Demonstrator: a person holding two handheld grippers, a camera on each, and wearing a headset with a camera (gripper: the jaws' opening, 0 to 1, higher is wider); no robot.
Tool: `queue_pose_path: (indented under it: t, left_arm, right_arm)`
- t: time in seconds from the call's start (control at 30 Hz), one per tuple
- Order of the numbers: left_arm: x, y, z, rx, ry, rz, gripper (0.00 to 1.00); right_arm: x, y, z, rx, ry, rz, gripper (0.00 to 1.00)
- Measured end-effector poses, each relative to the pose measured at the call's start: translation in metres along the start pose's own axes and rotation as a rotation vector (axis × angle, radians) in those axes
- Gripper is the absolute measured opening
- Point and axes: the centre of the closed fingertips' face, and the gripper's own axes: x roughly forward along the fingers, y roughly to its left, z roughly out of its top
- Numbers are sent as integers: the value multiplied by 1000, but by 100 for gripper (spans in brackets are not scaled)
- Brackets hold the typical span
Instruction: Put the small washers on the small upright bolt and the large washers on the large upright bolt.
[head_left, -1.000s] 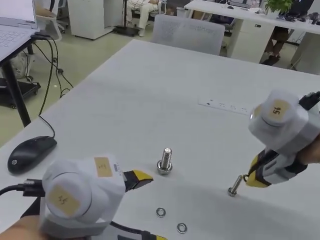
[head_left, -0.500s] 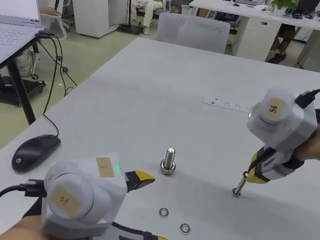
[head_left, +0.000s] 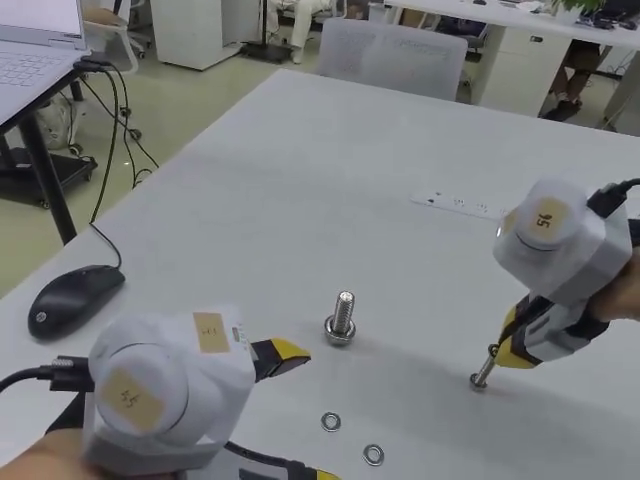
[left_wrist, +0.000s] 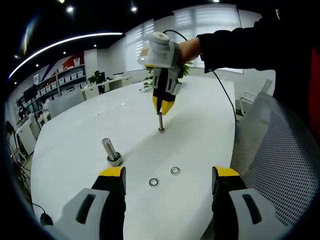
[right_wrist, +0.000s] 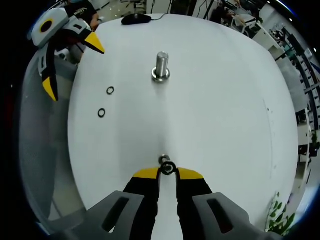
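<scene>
White workbench (head_left: 300, 180) with a black mouse (head_left: 75, 297), grey mesh chair (head_left: 395, 55) behind, laptop (head_left: 30, 55) left

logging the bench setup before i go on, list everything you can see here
table: 1, white, under everything
large bolt: 1, silver, upright, mid-table
small bolt: 1, silver, right of the large bolt, head on the table
washers: 2, silver, flat on the table at the near edge
mouse: 1, black, left edge of the table
power strip: 1, white, far side of the table
laptop: 1, light, on a side desk at far left
chair: 1, grey, beyond the table
left gripper: 1, yellow-tipped, open, near the washers
right gripper: 1, yellow-tipped, shut on the small bolt's top
</scene>
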Motion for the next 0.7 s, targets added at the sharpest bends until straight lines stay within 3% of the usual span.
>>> queue_pose_path:
  t: [0.7]
  left_arm:
    - [-1,1,-3,-7,13,11,69]
  right_arm:
    - [39,3,-8,28,5,37,13]
